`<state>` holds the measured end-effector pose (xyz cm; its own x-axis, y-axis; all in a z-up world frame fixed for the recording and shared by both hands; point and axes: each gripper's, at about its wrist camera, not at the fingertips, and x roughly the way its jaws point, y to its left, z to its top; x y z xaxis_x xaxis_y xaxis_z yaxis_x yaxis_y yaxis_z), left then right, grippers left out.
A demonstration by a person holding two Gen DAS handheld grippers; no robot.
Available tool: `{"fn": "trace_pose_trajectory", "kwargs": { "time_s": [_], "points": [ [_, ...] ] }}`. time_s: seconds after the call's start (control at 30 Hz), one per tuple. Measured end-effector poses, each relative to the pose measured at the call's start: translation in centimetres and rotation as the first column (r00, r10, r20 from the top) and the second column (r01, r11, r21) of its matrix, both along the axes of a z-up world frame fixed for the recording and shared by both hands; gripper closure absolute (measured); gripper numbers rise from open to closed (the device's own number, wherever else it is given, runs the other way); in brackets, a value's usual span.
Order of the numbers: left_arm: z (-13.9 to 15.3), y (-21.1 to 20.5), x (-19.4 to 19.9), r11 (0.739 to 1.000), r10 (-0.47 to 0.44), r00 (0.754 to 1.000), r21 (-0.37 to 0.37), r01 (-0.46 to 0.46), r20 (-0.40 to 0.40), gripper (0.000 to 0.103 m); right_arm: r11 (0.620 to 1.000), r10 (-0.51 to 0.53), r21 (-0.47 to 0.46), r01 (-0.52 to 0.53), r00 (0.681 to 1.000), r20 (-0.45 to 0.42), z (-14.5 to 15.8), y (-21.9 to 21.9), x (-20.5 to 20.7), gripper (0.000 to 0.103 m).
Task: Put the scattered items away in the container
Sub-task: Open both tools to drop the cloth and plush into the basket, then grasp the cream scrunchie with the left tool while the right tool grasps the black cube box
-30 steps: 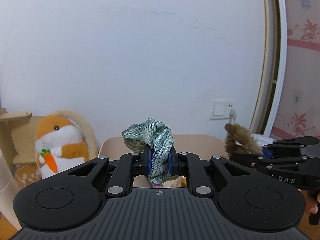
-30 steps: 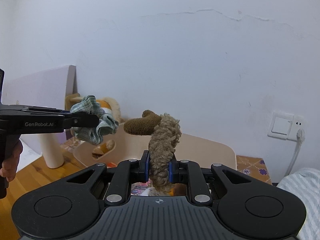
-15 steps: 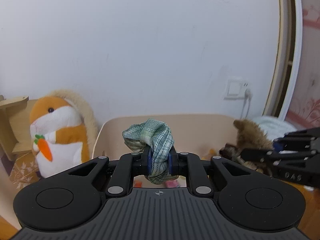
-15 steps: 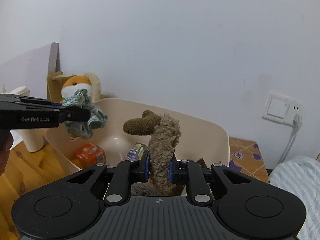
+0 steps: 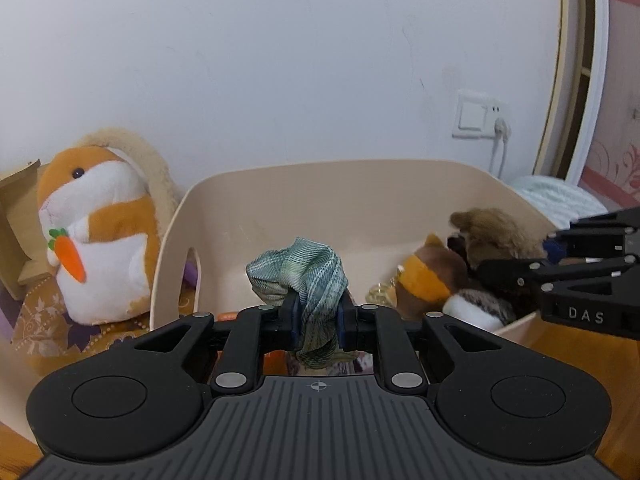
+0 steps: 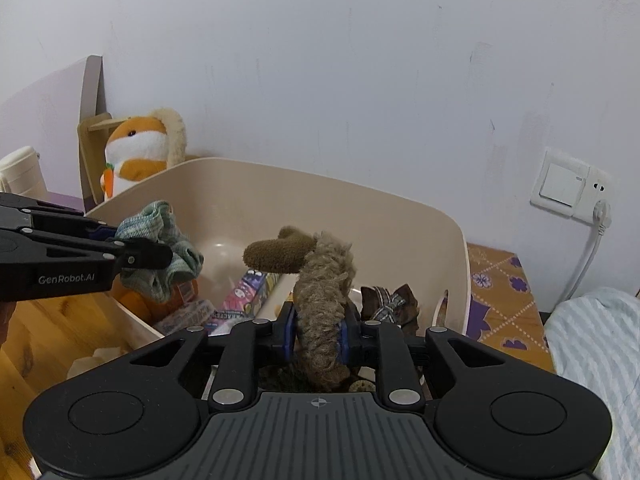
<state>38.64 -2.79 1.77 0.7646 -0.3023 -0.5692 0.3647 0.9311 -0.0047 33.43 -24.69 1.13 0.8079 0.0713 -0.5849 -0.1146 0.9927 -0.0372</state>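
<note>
A beige plastic bin lies below and ahead of both grippers. My left gripper holds a green checked fabric scrunchie above the bin's near left part. Its jaws are opening, with the pads still touching the fabric. From the right wrist view, the left gripper and scrunchie hang over the bin's left rim. My right gripper holds a fuzzy brown plush piece above the bin. Its jaws are opening too, and the plush is still between the pads.
Inside the bin lie colourful packets, an orange packet and a brown plush with an orange band. An orange-and-white hamster plush sits left of the bin. A wall socket, a patterned mat and striped bedding are to the right.
Both grippers have sunk and tipped down over the bin, so its inside now shows. The pads of each stand slightly wider around their items.
</note>
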Motion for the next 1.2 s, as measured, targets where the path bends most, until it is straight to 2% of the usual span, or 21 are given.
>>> {"fn": "trace_pose_trajectory", "kwargs": {
  "time_s": [0.03,0.07,0.2,0.23,0.4,0.63,0.73,0.87,1.0,1.2],
  "points": [
    [0.0,0.0,-0.1,1.000,0.003,1.000,0.002,-0.003,0.007,0.074,1.000,0.000,0.000,0.000,1.000,0.002,0.0,-0.1,-0.1,0.071],
    [0.1,0.0,-0.3,1.000,0.008,1.000,0.002,-0.008,0.016,0.064,1.000,-0.004,0.000,0.004,1.000,0.006,0.0,-0.1,-0.2,0.069],
    [0.4,0.4,-0.9,0.999,0.017,0.999,-0.032,-0.016,0.035,0.040,1.000,-0.004,0.014,0.003,1.000,0.023,0.3,-0.2,-0.6,0.051],
    [0.5,0.5,-1.1,0.999,0.021,0.999,-0.045,-0.019,0.038,0.039,1.000,-0.004,0.016,0.003,1.000,0.029,0.4,-0.2,-0.8,0.045],
    [1.3,1.6,-2.2,0.995,0.030,0.997,-0.099,-0.023,0.065,0.028,1.000,-0.002,0.029,0.000,0.998,0.069,1.1,-0.5,-2.1,0.036],
    [2.5,3.8,-5.2,0.989,0.040,0.992,-0.148,-0.022,0.116,0.021,0.994,-0.016,0.110,-0.001,0.987,0.161,2.5,-1.9,-5.4,0.017],
    [2.7,5.0,-6.9,0.984,0.042,0.990,-0.178,-0.017,0.133,0.020,0.990,-0.017,0.144,-0.012,0.980,0.199,2.8,-2.5,-7.3,0.014],
    [2.2,6.1,-9.2,0.986,0.028,0.988,-0.164,-0.003,0.153,0.020,0.989,-0.003,0.145,-0.031,0.973,0.230,2.6,-2.7,-10.0,0.011],
    [0.9,7.3,-10.9,0.985,0.023,0.992,-0.171,-0.002,0.124,0.019,0.989,0.004,0.141,-0.040,0.969,0.246,1.9,-2.7,-12.5,0.007],
    [-1.7,9.0,-12.8,0.961,0.071,0.996,-0.271,-0.053,0.056,0.019,0.983,-0.003,0.179,-0.036,0.977,0.214,-0.2,-2.4,-13.8,0.003]
  ]
}}
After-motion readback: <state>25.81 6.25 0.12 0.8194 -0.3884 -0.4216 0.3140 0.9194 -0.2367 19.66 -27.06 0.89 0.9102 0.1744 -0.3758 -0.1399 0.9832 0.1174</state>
